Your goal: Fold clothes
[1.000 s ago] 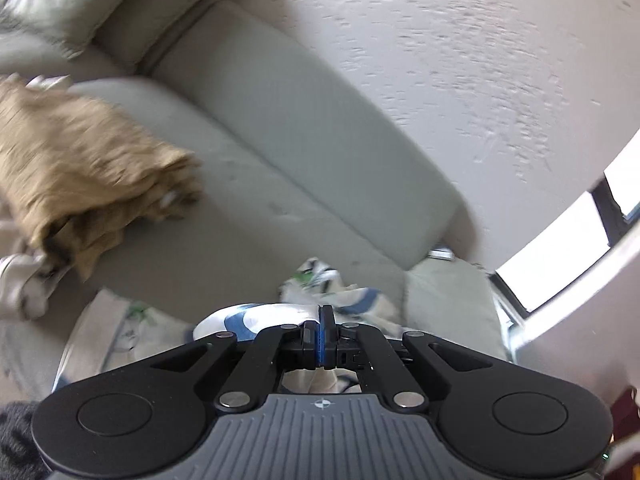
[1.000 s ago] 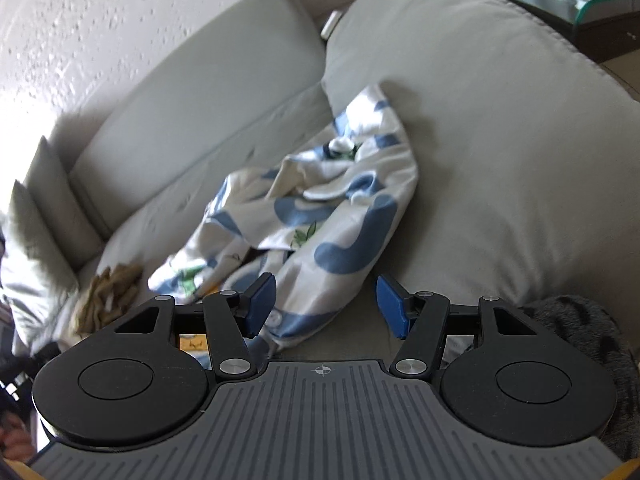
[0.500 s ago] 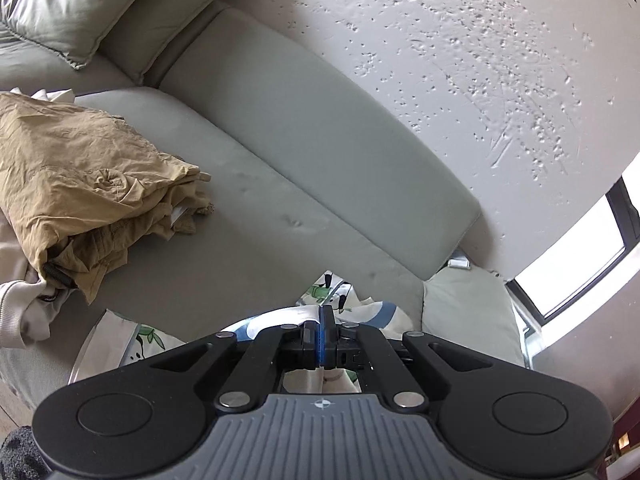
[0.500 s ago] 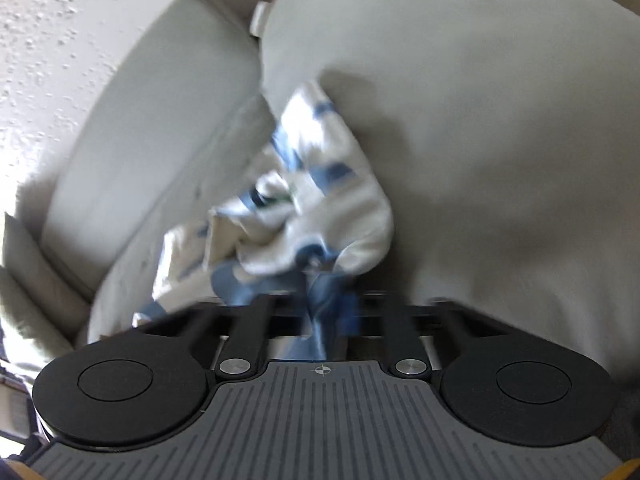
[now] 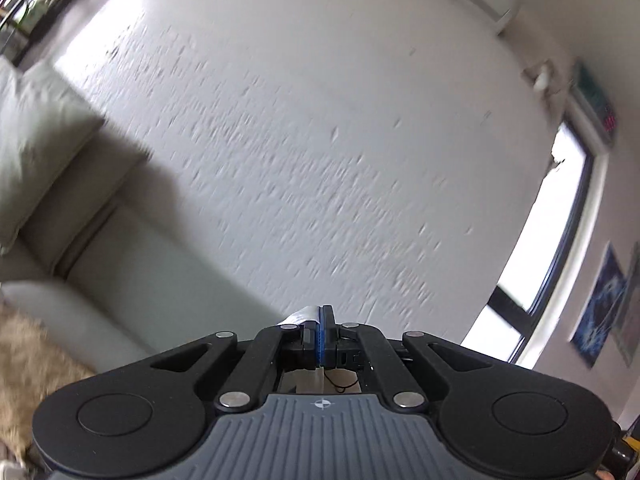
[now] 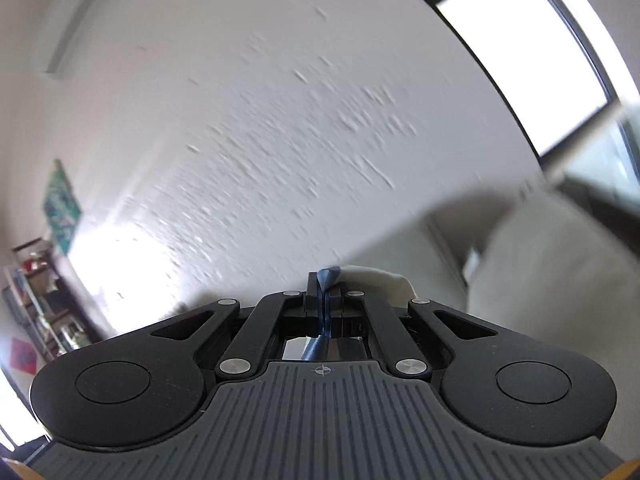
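My left gripper (image 5: pixel 322 316) is shut on an edge of the white and blue patterned garment; only a small white scrap (image 5: pixel 304 314) shows beside its fingertips. My right gripper (image 6: pixel 323 284) is shut on the same garment, with a blue fold (image 6: pixel 329 276) sticking out above the tips and white cloth (image 6: pixel 380 284) behind them. Both grippers are raised and tilted up toward the wall. The rest of the garment hangs below, out of view. A tan garment (image 5: pixel 28 364) lies blurred on the sofa at lower left.
The grey sofa backrest (image 5: pixel 132 264) and a cushion (image 5: pixel 36 152) sit at left. The sofa armrest (image 6: pixel 560 264) is at right. A textured white wall (image 5: pixel 320 140) fills both views. A window (image 6: pixel 520 40) is at upper right, shelves (image 6: pixel 36 300) at far left.
The right gripper closed on the patterned garment. Both grippers then lifted and tilted upward, so the views swung from the sofa seat to the wall.
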Demonstrator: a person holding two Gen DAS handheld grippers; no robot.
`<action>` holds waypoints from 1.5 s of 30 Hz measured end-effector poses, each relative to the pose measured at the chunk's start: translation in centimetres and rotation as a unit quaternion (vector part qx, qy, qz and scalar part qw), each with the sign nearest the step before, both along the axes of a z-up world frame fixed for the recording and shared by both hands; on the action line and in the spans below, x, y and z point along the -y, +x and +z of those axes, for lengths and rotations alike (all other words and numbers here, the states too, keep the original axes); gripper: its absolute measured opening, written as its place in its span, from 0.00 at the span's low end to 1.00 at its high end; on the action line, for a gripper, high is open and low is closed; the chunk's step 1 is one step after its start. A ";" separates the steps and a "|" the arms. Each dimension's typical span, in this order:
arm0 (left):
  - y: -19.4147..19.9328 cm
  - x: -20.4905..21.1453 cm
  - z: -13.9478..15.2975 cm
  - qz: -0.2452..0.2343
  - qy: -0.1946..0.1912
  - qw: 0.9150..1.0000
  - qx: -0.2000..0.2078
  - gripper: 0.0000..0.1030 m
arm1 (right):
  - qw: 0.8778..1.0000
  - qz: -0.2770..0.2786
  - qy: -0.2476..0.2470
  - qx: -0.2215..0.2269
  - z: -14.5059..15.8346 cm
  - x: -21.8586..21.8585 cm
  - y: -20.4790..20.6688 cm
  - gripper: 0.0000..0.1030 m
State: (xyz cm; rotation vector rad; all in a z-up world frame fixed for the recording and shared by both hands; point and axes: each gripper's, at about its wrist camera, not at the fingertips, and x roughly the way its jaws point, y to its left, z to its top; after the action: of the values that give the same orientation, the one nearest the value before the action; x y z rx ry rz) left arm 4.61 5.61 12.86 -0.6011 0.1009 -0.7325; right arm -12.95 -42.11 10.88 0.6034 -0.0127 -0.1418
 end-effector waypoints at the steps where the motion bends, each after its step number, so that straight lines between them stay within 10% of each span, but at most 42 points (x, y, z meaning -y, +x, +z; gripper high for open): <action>1: -0.9 -0.7 1.2 0.003 -0.008 1.000 0.018 0.00 | 1.000 -0.003 -0.018 0.017 1.4 -0.8 -1.2 0.01; 8: -5.1 -3.4 7.0 0.028 -0.001 0.995 0.095 0.00 | 0.990 -0.017 -0.086 0.113 8.1 -4.5 -7.8 0.01; 14: 1.8 0.7 2.6 0.043 0.101 0.993 -0.046 0.00 | 0.996 -0.019 -0.087 0.026 7.2 -3.9 -2.8 0.01; 19: 10.1 7.2 -9.0 0.048 0.252 0.931 -0.258 0.00 | 0.979 0.018 0.024 -0.201 -2.5 0.0 8.8 0.03; 22: 13.2 9.9 -16.5 0.057 0.335 0.869 -0.360 0.30 | 0.948 -0.009 0.066 -0.311 -10.2 2.2 14.1 0.25; 23: 12.5 9.8 -17.7 0.058 0.342 0.863 -0.367 0.33 | 0.936 -0.022 0.080 -0.343 -12.5 3.0 15.2 0.26; 29: 8.2 6.9 -19.5 0.018 0.298 0.894 -0.334 0.49 | 0.930 -0.019 0.124 -0.345 -17.2 5.0 10.7 0.47; 33: 7.8 6.6 -20.6 0.004 0.195 0.914 -0.356 0.44 | 0.934 -0.004 0.124 -0.334 -17.8 4.8 7.4 0.48; 45: 8.0 8.7 -26.8 0.012 0.124 0.883 -0.452 0.33 | 0.933 0.030 0.228 -0.278 -20.7 3.6 4.1 0.53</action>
State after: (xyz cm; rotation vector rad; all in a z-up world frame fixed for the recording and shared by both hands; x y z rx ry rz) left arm 12.65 -3.10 -13.90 -0.6536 1.0391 -0.3511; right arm -8.89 -45.66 -9.82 1.0092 0.6027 -0.2559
